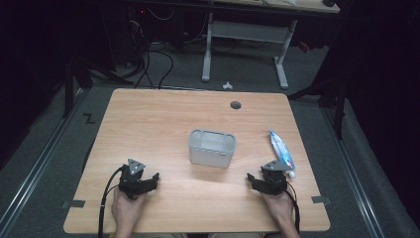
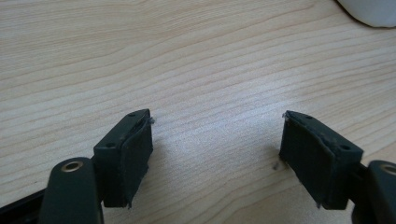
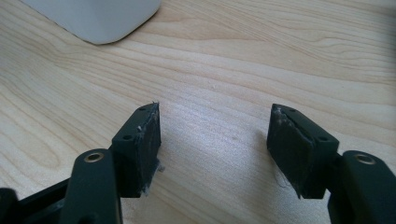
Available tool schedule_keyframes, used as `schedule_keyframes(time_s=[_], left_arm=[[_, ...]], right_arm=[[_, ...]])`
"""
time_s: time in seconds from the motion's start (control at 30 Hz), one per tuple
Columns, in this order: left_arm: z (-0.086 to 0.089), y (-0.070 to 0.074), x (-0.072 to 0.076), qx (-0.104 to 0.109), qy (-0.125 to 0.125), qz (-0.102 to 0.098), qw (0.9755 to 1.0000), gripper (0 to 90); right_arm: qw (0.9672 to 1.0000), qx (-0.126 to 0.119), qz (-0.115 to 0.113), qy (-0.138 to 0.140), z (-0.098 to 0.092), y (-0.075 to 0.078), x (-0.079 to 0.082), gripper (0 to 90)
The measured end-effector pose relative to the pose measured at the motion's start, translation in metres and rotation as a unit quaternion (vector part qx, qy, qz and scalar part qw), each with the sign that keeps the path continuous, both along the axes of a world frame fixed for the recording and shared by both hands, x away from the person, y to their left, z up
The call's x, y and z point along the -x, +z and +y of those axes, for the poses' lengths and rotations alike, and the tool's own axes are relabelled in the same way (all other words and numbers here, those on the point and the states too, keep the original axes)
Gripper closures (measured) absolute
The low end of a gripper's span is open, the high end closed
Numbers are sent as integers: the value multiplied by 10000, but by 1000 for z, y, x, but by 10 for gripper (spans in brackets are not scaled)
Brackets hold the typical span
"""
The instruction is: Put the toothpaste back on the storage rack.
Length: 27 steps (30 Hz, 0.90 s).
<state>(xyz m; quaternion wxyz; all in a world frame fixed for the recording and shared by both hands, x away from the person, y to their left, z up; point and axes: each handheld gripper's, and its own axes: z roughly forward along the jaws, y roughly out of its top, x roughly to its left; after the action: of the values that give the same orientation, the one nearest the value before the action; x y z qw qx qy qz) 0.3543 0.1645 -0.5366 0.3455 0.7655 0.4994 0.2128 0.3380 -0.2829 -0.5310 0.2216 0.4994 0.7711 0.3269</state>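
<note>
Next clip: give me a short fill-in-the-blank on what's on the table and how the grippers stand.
1. The grey bin stands near the table's ____.
2. The toothpaste tube lies to the bin's ____ in the high view.
3. The left gripper and the right gripper both have their jaws ____.
4. Between each gripper's jaws there is only bare ____.

Missing words: middle; right; open; wood

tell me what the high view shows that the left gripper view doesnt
High view alone: the whole table, the toothpaste tube at its right, the right gripper and both hands. Left gripper view alone: close detail of the left gripper, jaws open over bare wood, frayed pads. Both share the wooden tabletop and the grey bin, just a corner of it up close.
</note>
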Motion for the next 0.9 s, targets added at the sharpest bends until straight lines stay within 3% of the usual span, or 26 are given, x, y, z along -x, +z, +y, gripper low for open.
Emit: schedule_keyframes(time_s=[0.2,0.9], left_arm=[[0,0,0,-2,0,0,10000,258],[0,0,0,4,14,-1,10000,258]], right_arm=[[9999,-140,23,-53,-2,0,3,384],[9999,-164,-45,-3,-6,7,15,394]])
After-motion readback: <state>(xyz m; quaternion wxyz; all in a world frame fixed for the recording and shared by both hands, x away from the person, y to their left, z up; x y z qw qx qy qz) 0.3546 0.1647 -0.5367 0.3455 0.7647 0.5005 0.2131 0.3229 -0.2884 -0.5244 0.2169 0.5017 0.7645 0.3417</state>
